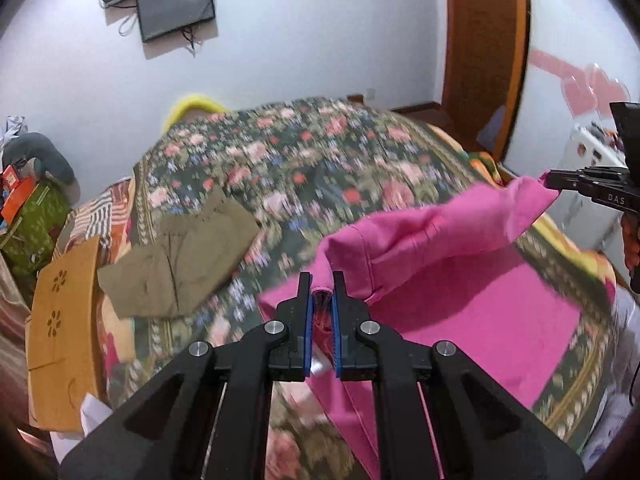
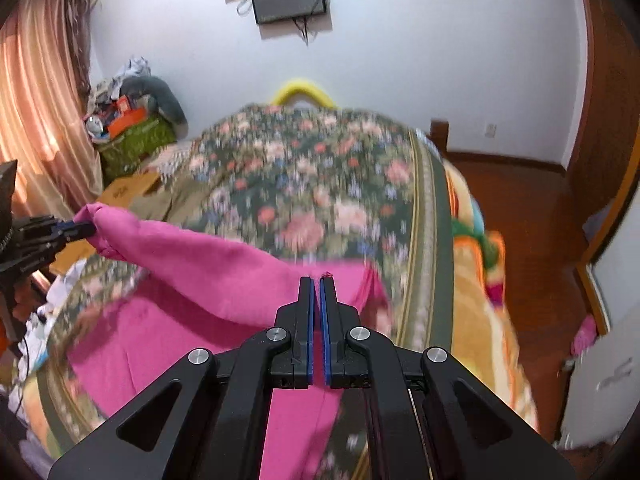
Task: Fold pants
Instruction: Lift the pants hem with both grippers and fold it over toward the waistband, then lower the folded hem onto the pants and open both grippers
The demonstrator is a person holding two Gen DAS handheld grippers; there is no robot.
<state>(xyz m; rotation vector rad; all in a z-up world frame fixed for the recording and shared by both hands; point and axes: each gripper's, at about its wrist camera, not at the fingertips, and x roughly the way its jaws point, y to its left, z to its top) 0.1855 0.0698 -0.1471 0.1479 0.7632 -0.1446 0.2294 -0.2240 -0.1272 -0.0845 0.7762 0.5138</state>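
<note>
The pink pants (image 1: 448, 236) lie on the floral bedspread (image 1: 280, 152), their raised edge stretched from 9 to 3 o'clock between both claws. The left gripper (image 1: 321, 292) is clamped on one bunched corner; the right gripper (image 2: 316, 292) pinches the other, its jaws together on fabric.

floral bedspread (image 1: 304, 160); olive garment (image 1: 180, 264); wall screen (image 1: 176, 8); curtain (image 2: 36, 100)

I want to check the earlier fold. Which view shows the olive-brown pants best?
The left wrist view: the olive-brown pants lie folded and in full sight on the floral bedspread. The right wrist view shows only a blurred sliver beyond the pink pants.
</note>
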